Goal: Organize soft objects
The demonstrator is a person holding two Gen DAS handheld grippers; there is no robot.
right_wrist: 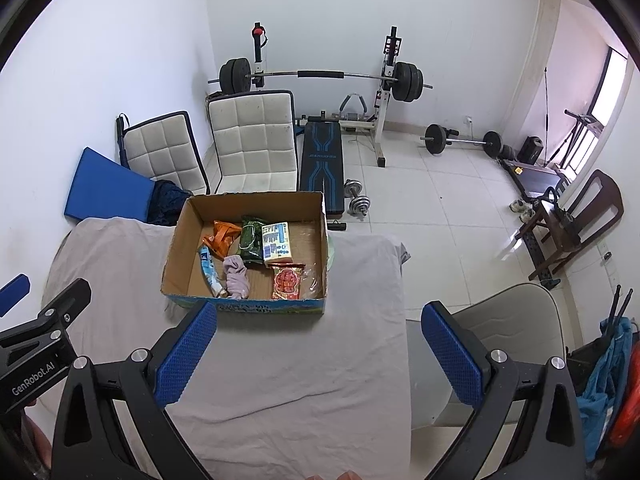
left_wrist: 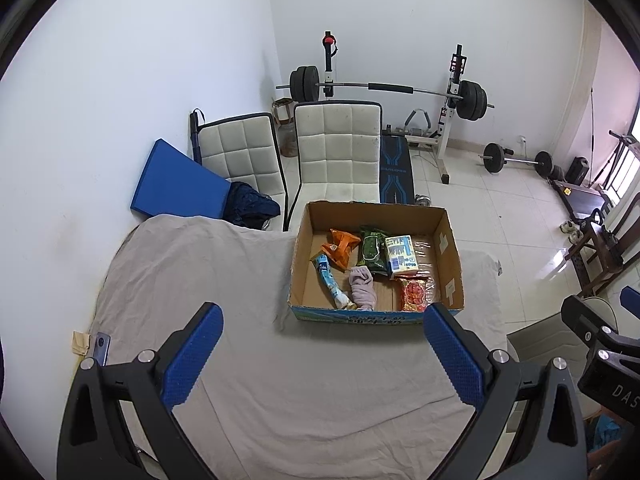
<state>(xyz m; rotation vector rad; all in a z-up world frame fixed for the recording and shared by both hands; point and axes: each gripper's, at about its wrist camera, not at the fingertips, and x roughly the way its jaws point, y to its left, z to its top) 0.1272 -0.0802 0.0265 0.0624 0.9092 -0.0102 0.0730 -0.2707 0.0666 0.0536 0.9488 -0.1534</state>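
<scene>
An open cardboard box (left_wrist: 450, 258) (right_wrist: 176, 256) sits on the grey cloth-covered table. Inside lie a pink rolled cloth (left_wrist: 362, 286) (right_wrist: 236, 276), an orange packet (left_wrist: 340, 248) (right_wrist: 222, 236), a green packet (left_wrist: 372, 250) (right_wrist: 251, 242), a white-blue tissue pack (left_wrist: 402, 256) (right_wrist: 277, 247), a red packet (left_wrist: 416, 294) (right_wrist: 286, 282) and a light blue tube-shaped pack (left_wrist: 330, 280) (right_wrist: 210, 270). My left gripper (left_wrist: 324, 354) is open and empty, held above the table in front of the box. My right gripper (right_wrist: 320, 356) is open and empty, to the right of the box's front.
The grey table cloth (left_wrist: 224, 280) (right_wrist: 112, 256) spreads left of the box. A phone (left_wrist: 102, 348) lies at the table's left edge. Two white chairs (left_wrist: 338, 148) (right_wrist: 254, 140), a blue mat (left_wrist: 176, 180), a weight bench and barbell rack (right_wrist: 320, 76) stand behind. A grey chair (right_wrist: 504, 328) is at the right.
</scene>
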